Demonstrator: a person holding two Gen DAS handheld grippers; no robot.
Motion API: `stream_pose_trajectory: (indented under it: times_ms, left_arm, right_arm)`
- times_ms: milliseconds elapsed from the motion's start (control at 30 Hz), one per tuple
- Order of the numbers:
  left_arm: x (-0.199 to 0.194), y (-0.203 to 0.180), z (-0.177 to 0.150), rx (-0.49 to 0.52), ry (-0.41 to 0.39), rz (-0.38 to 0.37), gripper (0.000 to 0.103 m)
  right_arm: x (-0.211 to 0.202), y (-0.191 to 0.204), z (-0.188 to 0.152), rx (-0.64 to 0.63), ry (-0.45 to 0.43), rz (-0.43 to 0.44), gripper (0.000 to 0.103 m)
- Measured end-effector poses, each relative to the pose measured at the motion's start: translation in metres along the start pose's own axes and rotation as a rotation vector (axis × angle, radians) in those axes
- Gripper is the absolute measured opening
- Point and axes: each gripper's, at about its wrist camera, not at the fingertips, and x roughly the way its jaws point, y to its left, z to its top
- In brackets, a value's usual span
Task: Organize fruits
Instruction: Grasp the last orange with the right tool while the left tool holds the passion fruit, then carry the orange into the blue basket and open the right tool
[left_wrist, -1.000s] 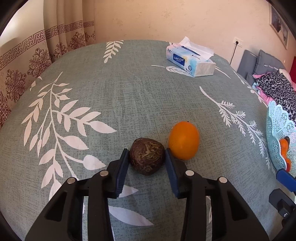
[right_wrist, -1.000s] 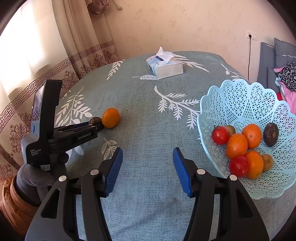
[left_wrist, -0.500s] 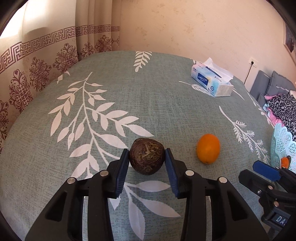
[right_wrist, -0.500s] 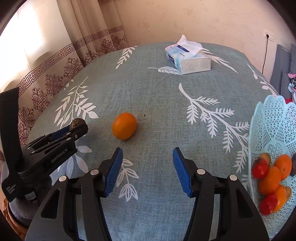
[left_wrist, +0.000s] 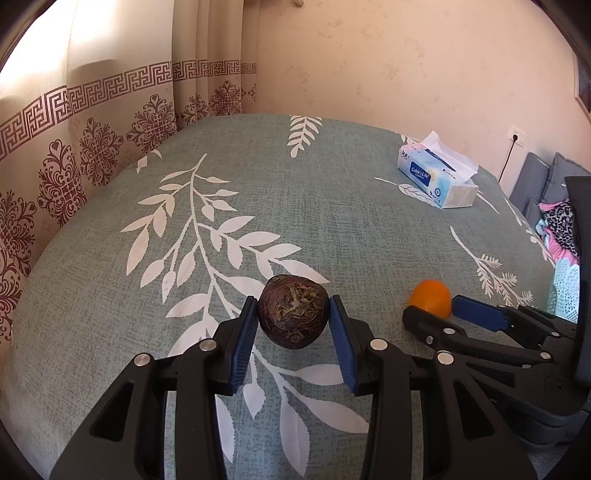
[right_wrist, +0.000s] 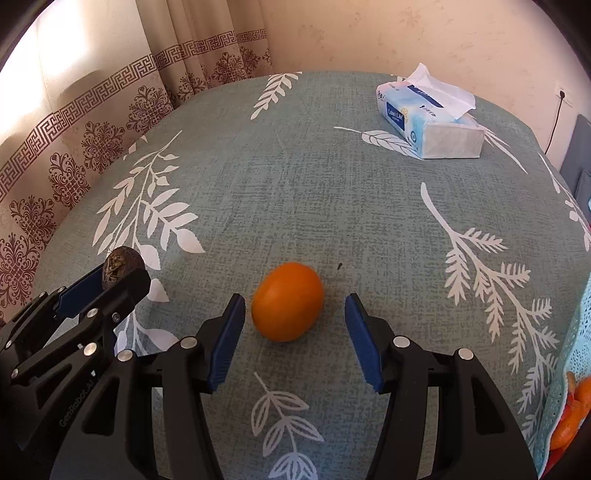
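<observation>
Left gripper clamped on a dark brown wrinkled fruit, both blue pads pressed against its sides; fruit looks lifted clear of the tabletop, though the gap is hard to judge. Right gripper unclenched, nothing gripped, pads standing either side of the orange with space on both sides; orange sits on the tabletop, slightly nearer the left-hand pad. In the right wrist view the left gripper with the dark fruit is at the left edge. Green cloth with white leaf print covers the tabletop. Tissue box far side, well apart. Light blue lattice basket at the right edge, orange fruits inside. Patterned curtain behind.
</observation>
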Motion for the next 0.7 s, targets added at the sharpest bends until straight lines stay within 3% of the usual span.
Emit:
stream_pose_trajectory:
  times_ms: [267,467,700]
  left_arm:
    - [-0.001,0.003,0.000,-0.018,0.001,0.000,0.040]
    - [-0.003,0.001,0.000,-0.009,-0.002,-0.004,0.040]
    - [-0.002,0.000,-0.001,-0.003,-0.001,-0.006,0.040]
  right_arm:
    - [0.010,0.006,0.003,-0.005,-0.004,-0.021,0.057]
    - [0.007,0.006,-0.001,-0.013,-0.013,-0.042,0.040]
    - [-0.006,-0.002,-0.013,0.023,-0.022,-0.049,0.040]
